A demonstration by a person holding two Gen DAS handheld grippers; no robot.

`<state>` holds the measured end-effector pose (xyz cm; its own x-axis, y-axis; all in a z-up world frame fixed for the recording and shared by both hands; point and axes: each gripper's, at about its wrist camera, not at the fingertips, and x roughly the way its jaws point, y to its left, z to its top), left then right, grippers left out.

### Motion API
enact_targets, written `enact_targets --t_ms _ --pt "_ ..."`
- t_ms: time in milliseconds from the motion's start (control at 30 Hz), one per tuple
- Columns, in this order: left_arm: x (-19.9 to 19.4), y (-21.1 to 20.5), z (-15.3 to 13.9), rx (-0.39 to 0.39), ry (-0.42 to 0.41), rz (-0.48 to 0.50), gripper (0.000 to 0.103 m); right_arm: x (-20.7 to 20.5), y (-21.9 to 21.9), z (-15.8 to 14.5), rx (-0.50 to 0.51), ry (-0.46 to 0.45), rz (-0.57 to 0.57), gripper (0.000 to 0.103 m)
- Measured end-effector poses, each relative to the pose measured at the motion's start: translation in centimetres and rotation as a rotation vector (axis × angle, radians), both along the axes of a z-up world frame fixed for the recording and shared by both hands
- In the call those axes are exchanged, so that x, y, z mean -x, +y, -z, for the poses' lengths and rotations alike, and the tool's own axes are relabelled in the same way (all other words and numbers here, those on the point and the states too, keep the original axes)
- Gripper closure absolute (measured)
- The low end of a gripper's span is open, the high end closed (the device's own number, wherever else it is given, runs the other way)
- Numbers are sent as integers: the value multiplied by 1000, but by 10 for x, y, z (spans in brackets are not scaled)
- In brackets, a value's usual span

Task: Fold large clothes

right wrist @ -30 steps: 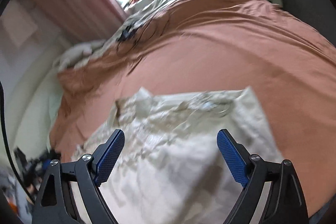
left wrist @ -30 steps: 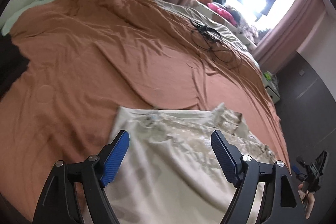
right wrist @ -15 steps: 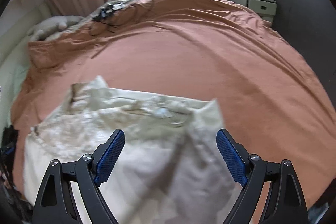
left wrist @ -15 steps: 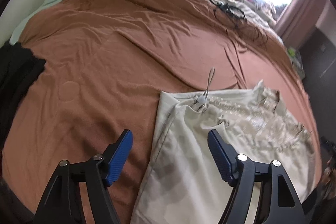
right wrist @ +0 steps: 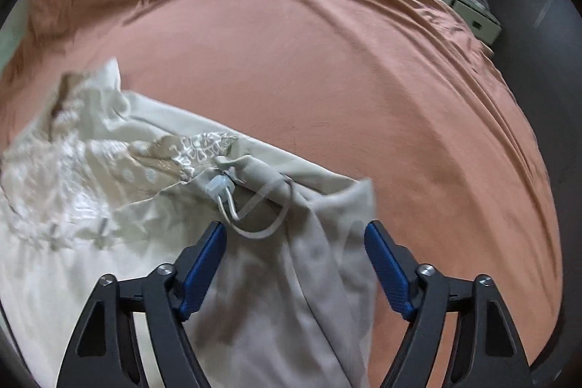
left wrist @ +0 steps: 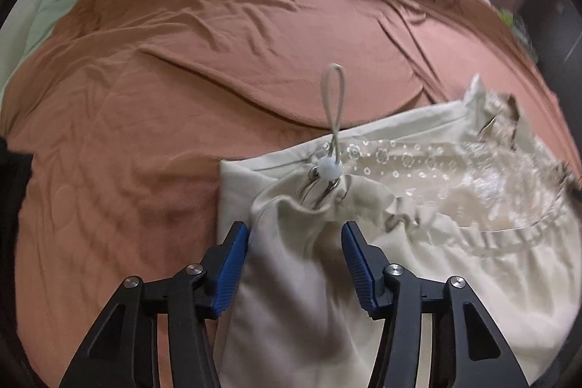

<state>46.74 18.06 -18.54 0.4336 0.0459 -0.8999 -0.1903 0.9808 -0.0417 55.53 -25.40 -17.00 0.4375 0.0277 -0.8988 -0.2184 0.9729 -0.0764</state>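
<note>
Left to right: the left gripper has dropped from well above the bed to just over the cream garment, at its corner by the cord toggle. Its jaws have just been narrowing and now stand half open astride a raised fold, pads not yet pressing. The garment lies flat on the bed from 12 to 3 o'clock of this gripper. The right gripper has come down likewise over the opposite corner, where a cord loop lies at 12 o'clock. Its jaws have been closing too, still fairly wide, cloth between them ungripped. Both point steeply down; I judge a two-corner pinch for the next fold is imminent
</note>
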Motion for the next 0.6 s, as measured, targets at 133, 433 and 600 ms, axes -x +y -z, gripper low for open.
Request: enact_targets --t_ms 133,433,600 --pt "-9 -4 8 -34 30 9 82 -8 9 9 -12 20 -26 89" --pt "2 0 -33 -19 -127 19 95 6 -29 -27 -155 -104 56 99" --pt "-16 -2 -41 -12 -173 0 95 3 -36 -34 -163 -138 108 100"
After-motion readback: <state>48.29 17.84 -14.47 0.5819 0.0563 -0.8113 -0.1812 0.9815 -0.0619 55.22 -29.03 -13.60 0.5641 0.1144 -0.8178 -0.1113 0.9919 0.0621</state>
